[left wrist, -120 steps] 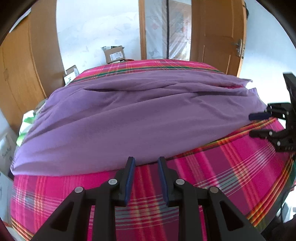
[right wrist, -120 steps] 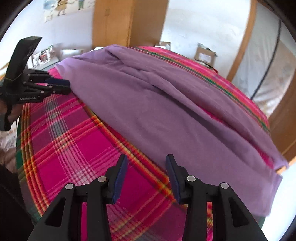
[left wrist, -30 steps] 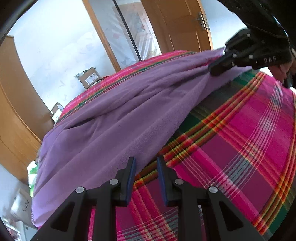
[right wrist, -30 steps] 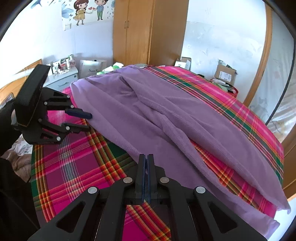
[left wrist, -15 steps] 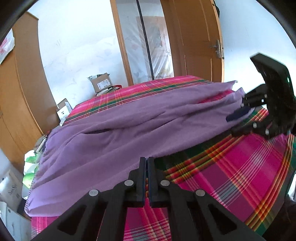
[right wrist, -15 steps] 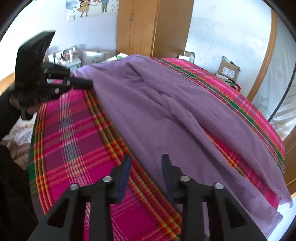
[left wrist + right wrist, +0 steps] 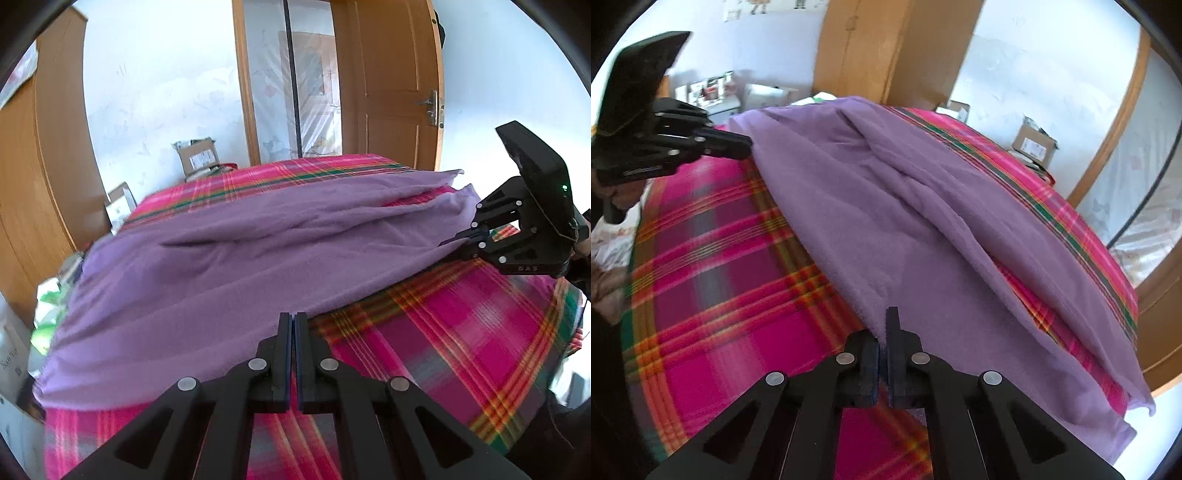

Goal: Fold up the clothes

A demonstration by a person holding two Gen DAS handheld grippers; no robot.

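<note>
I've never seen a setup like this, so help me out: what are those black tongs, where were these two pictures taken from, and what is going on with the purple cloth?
There is no robot here. A person holds a black hand tool in each hand, each with two jaws and a wide-angle camera looking along them. One picture comes from the left gripper, the other from the right gripper, so each also shows the other tool off to the side. On the surface lies a pink plaid cover, and on it a purple cloth. Both pairs of jaws are closed on the cloth's near edge, one at each end, probably to fold it. Boxes and wooden doors stand behind.
</note>
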